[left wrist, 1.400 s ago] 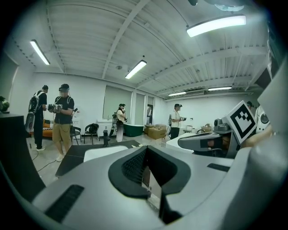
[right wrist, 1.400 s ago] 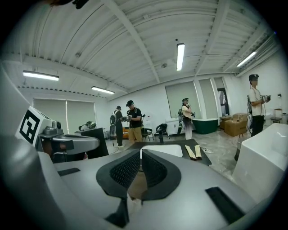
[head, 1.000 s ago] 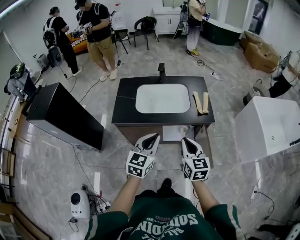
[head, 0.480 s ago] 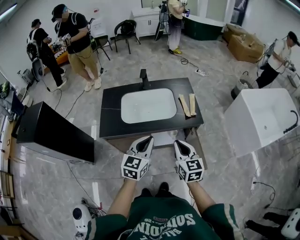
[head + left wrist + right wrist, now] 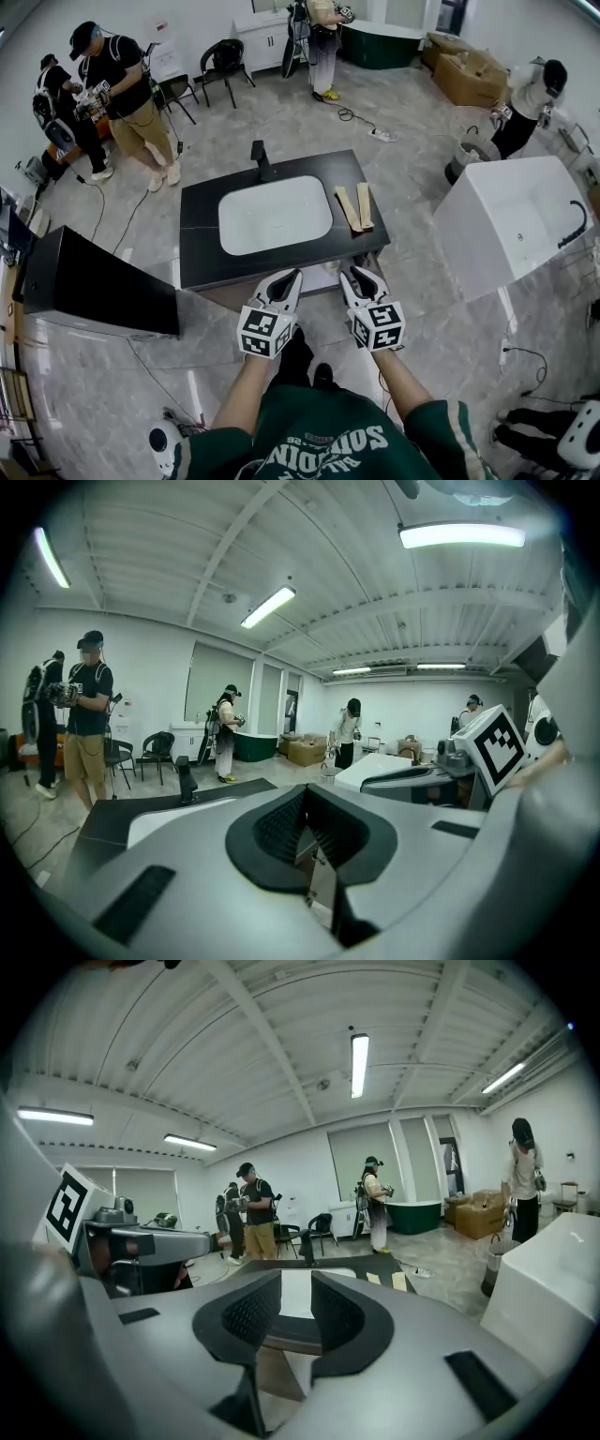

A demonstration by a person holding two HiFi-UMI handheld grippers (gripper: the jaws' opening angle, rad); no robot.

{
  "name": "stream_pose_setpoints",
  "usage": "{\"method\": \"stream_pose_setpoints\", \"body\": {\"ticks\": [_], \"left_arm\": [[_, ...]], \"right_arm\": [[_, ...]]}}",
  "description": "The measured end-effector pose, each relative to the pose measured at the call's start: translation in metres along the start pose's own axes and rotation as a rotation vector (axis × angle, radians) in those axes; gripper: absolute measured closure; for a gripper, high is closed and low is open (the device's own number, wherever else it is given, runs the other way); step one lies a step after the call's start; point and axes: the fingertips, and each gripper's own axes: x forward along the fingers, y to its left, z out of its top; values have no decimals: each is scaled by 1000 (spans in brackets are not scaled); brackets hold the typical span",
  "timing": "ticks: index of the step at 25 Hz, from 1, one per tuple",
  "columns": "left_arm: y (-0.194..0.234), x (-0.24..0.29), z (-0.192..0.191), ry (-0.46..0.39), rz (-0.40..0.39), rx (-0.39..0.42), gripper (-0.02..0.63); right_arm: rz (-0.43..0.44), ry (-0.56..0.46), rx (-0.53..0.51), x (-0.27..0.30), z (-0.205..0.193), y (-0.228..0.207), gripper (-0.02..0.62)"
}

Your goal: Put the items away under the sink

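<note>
The left claw (image 5: 292, 276) is pinched shut on nothing, and the right claw (image 5: 349, 273) is a little bit open with nothing in it. Both hang side by side just in front of the black counter (image 5: 202, 239). The things to put away look like the two flat wooden sticks (image 5: 348, 209), lying close together on the counter just right of the white sink (image 5: 275, 215). I think a claw could slip on them because they are thin and lie flat, or it could knock one off the edge.
</note>
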Motion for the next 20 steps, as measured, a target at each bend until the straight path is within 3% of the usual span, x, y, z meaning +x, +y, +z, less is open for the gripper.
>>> {"method": "stream_pose_setpoints", "body": {"ticks": [4,14,20], "left_arm": [[6,31,0,4,-36,-6,594],[50,125,-1,49,-117,-1,595],[84,175,-10,90,-147,-2,595]], "right_arm": [[-39,21,-26,22,3,-24,479],[-114,73,-33,103,9,-93,477],[-157,165,-43,156,-8,-138,477]]}}
